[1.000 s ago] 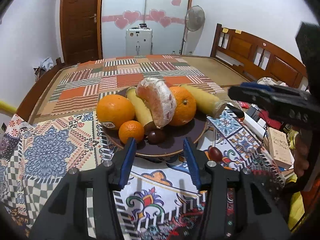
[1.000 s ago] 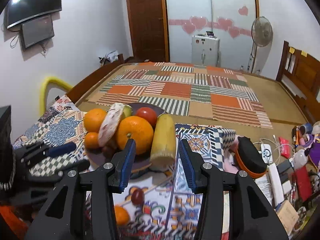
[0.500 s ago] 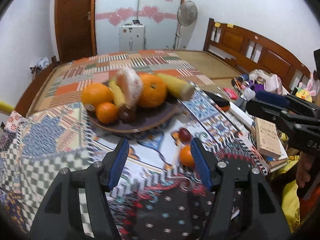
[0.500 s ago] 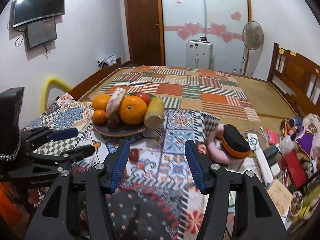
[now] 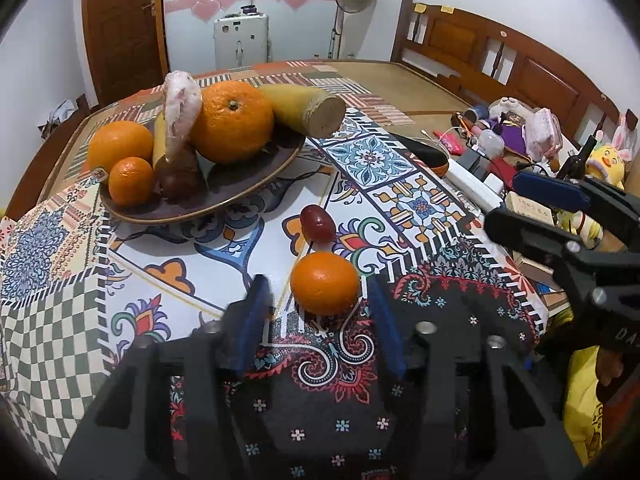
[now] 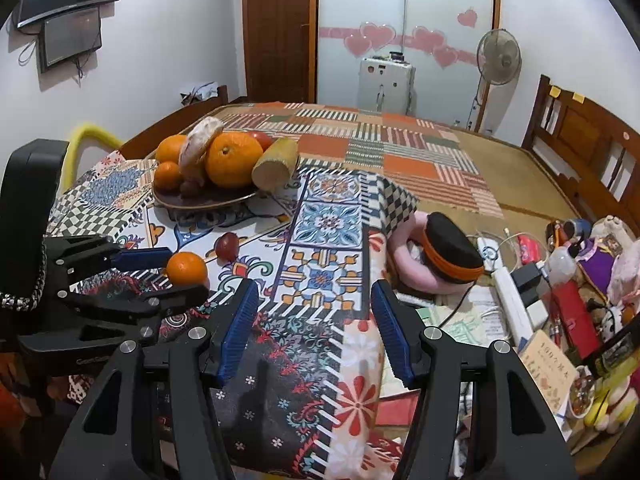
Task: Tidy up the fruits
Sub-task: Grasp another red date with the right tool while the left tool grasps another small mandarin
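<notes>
We are closing the left hand-held gripper around a small round orange tangerine at centre frame on the patterned cloth-covered surface, pads not touching it. Our right hand-held gripper is hanging open, empty, lower centre.

- The left gripper's fingers are motion-blurred.
- The small dark fruit on the plate is partly hidden behind the peeled pomelo wedge.
- The clutter past the tabletop's right edge is too jumbled to identify.
</notes>
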`<control>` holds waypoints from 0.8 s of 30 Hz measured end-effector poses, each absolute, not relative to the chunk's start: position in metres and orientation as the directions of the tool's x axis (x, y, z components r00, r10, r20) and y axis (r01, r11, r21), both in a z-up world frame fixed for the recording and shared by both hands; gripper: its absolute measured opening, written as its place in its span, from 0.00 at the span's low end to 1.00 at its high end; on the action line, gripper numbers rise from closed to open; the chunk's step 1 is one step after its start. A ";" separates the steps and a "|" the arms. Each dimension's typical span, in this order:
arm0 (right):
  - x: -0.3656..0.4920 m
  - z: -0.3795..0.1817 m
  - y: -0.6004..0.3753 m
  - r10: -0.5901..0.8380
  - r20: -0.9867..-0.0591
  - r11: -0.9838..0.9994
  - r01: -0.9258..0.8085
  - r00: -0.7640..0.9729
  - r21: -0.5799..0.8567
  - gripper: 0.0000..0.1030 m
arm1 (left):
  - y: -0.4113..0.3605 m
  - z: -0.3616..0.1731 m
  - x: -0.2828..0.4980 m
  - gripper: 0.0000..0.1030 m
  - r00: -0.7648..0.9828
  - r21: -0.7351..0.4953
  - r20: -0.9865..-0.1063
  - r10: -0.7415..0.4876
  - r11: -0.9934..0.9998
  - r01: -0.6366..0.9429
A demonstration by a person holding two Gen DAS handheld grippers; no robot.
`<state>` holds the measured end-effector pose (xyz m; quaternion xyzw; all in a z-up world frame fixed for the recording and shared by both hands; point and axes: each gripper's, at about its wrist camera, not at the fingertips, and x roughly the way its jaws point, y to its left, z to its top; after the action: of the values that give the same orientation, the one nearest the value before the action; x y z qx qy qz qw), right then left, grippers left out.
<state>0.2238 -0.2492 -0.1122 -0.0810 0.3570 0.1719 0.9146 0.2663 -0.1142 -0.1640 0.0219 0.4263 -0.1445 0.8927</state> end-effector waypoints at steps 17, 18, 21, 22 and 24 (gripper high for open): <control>0.250 -0.136 -0.196 0.317 -0.731 0.884 -0.467 0.604 -0.003 0.53 | -0.048 -0.146 0.255 0.33 0.669 -0.079 -0.715 -0.205 0.974 0.214; 0.253 -0.138 -0.193 0.324 -0.737 0.880 -0.476 0.593 0.004 0.53 | -0.042 -0.146 0.255 0.33 0.673 -0.075 -0.713 -0.195 0.976 0.204; 0.258 -0.140 -0.183 0.323 -0.747 0.872 -0.490 0.581 -0.004 0.53 | -0.025 -0.145 0.256 0.33 0.682 -0.080 -0.709 -0.181 0.981 0.177; 0.259 -0.141 -0.181 0.324 -0.747 0.870 -0.493 0.580 -0.006 0.53 | -0.020 -0.144 0.256 0.33 0.684 -0.084 -0.707 -0.180 0.982 0.171; 0.261 -0.141 -0.178 0.321 -0.748 0.868 -0.497 0.580 -0.013 0.47 | -0.013 -0.144 0.257 0.33 0.689 -0.092 -0.702 -0.178 0.983 0.161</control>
<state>0.2608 -0.1777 -0.1410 -0.1113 0.3951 0.2321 0.8819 0.2565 -0.0129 -0.1435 -0.0116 0.3832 -0.0923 0.9190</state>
